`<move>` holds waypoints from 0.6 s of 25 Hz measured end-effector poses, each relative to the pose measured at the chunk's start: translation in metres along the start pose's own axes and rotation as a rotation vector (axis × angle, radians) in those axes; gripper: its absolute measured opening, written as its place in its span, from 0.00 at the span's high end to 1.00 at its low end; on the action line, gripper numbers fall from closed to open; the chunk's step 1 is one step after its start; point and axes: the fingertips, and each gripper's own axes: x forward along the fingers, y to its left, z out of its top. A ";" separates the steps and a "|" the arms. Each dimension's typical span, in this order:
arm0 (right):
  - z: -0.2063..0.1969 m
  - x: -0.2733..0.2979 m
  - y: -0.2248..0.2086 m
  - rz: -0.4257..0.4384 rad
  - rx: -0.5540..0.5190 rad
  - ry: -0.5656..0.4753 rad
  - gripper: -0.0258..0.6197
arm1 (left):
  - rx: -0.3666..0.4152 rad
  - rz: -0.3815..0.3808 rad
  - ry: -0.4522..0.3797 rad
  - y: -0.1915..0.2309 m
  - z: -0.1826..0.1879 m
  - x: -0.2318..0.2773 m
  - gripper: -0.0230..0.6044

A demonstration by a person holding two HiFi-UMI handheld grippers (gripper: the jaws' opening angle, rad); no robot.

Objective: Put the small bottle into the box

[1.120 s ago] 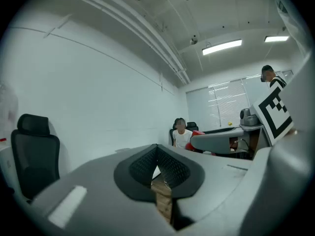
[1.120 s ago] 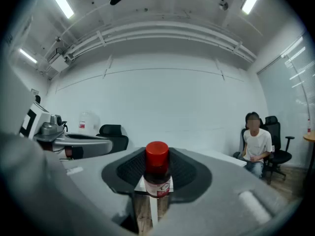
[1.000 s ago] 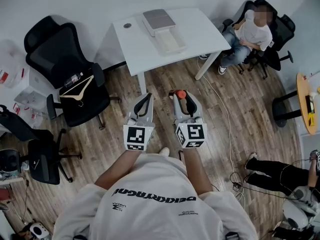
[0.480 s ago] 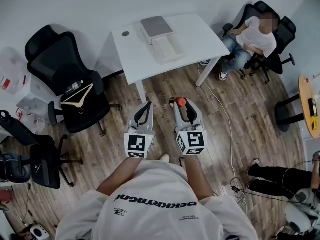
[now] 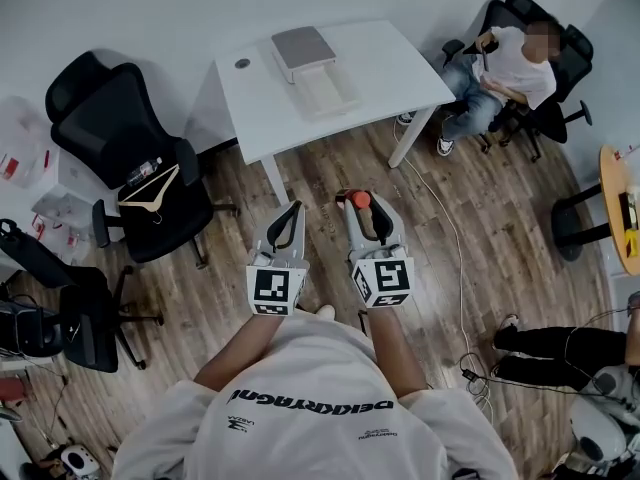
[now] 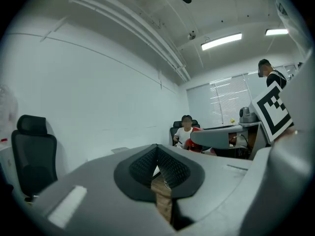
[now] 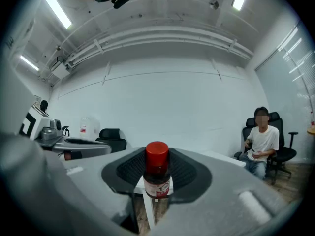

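A small dark bottle with a red cap (image 5: 359, 200) (image 7: 157, 155) stands upright between the pads of my right gripper (image 5: 361, 208) (image 7: 157, 180), which is shut on it, held over the wood floor. My left gripper (image 5: 291, 212) (image 6: 158, 167) hangs beside it, shut with nothing between its pads. The box (image 5: 322, 86) lies open on the white table (image 5: 390, 63) ahead, its grey lid (image 5: 301, 47) tipped up behind it. Both grippers are well short of the table's near edge.
A black office chair (image 5: 130, 118) at the left carries a wooden hanger (image 5: 150, 188). A person sits on a chair (image 5: 510, 58) to the right of the table. A white cable (image 5: 452, 238) runs along the floor. A round wooden table (image 5: 612, 203) shows at the right edge.
The head view has shifted a little, so the table sits slightly more to the left. Both grippers keep the same pose, and the bottle stays in the right one.
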 end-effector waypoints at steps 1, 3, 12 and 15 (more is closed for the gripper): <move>-0.001 -0.002 -0.002 0.001 0.000 0.000 0.75 | 0.000 -0.002 0.002 -0.004 -0.001 0.000 0.96; -0.002 -0.004 -0.005 0.005 -0.002 0.003 0.75 | 0.001 -0.006 0.008 -0.011 -0.003 -0.001 0.96; -0.007 -0.006 -0.016 0.003 0.009 0.007 0.75 | 0.000 0.004 0.024 -0.017 -0.011 0.000 0.96; -0.008 -0.002 -0.019 0.006 0.010 0.013 0.75 | -0.005 0.003 0.027 -0.016 -0.012 0.008 0.96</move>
